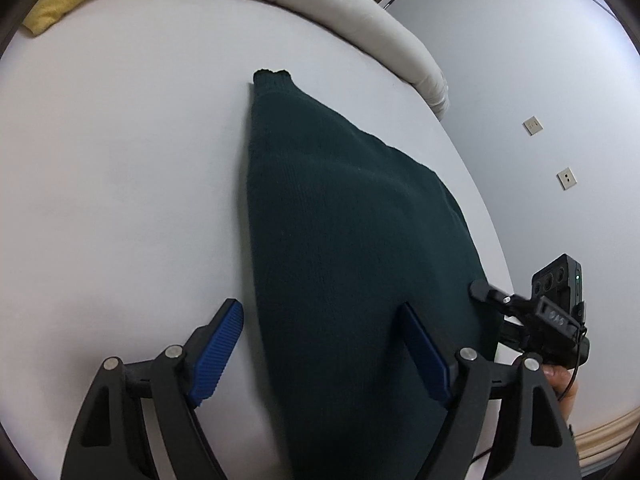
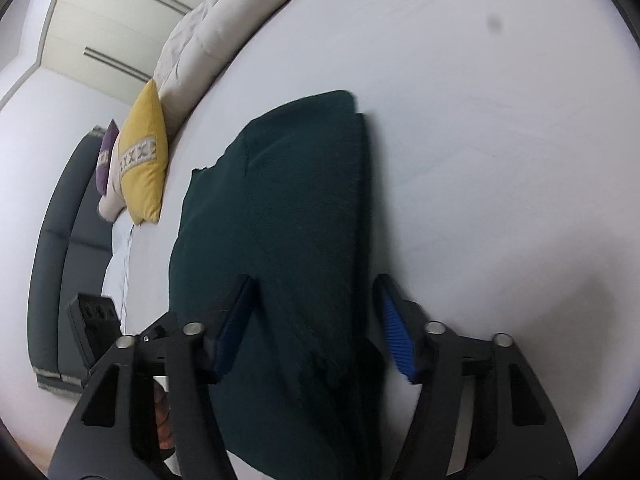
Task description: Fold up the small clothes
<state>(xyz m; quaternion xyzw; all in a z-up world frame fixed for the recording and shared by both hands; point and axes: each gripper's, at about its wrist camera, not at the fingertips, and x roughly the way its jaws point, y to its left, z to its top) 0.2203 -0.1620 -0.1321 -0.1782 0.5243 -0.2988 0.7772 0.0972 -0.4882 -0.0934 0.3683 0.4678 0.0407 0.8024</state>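
A dark green knitted garment (image 1: pixel 340 240) lies folded into a long shape on the white bed sheet (image 1: pixel 120 180). In the left wrist view my left gripper (image 1: pixel 326 344) is open just above the garment's near end. Its left pad is over bare sheet and its right pad over the knit. A finger of my right gripper (image 1: pixel 486 294) touches the garment's right edge by the bed's side. In the right wrist view the garment (image 2: pixel 288 208) runs away from my right gripper (image 2: pixel 316 320), which is open. Its left pad is over the cloth and its right pad over the sheet (image 2: pixel 500 160).
A rolled beige duvet (image 1: pixel 360 20) lies along the far side of the bed. A yellow cushion (image 2: pixel 144 160) and a purple one (image 2: pixel 106 156) lean by the dark grey headboard (image 2: pixel 52 260). The bed's edge and a wall with sockets (image 1: pixel 533 125) are close on the right.
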